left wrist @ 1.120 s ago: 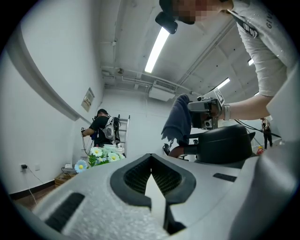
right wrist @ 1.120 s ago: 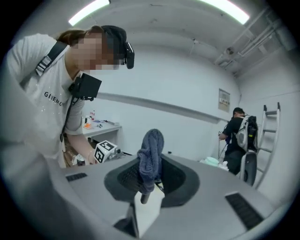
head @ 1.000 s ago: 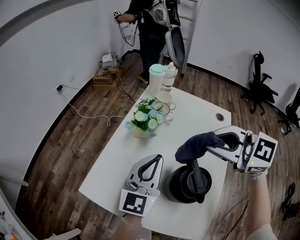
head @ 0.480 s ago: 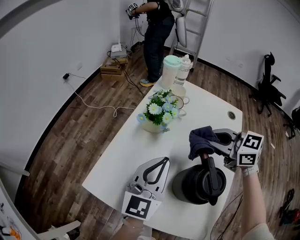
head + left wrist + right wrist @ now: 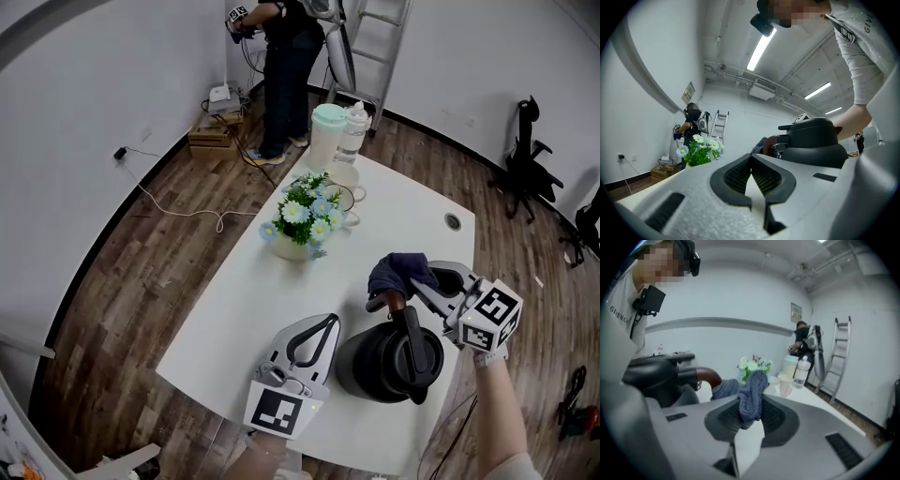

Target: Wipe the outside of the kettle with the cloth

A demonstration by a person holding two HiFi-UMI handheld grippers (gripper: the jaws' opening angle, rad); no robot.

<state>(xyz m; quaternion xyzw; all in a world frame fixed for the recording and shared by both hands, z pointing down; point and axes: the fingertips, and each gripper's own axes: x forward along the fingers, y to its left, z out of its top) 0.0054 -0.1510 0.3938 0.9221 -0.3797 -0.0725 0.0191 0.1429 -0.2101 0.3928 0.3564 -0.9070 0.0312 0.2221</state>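
A black kettle (image 5: pixel 384 361) stands on the white table (image 5: pixel 244 300) near its front right. Its handle runs toward the spout end, where a dark blue cloth (image 5: pixel 397 274) lies against the brown spout. My right gripper (image 5: pixel 424 286) is shut on that cloth; the cloth (image 5: pixel 751 397) bunches out between the jaws in the right gripper view, with the kettle (image 5: pixel 656 376) at left. My left gripper (image 5: pixel 315 323) is shut on nothing, just left of the kettle (image 5: pixel 813 140) and resting low by the table.
A pot of white and blue flowers (image 5: pixel 302 225) stands mid-table. Behind it are cups (image 5: pixel 345 197), a mint-lidded jug (image 5: pixel 327 131) and a clear bottle (image 5: pixel 353 129). A person (image 5: pixel 281 66) and a ladder (image 5: pixel 375 47) stand beyond the table's far end.
My right gripper with the cloth has dropped from above the kettle to the spout end of the kettle. The left gripper has stayed beside the kettle.
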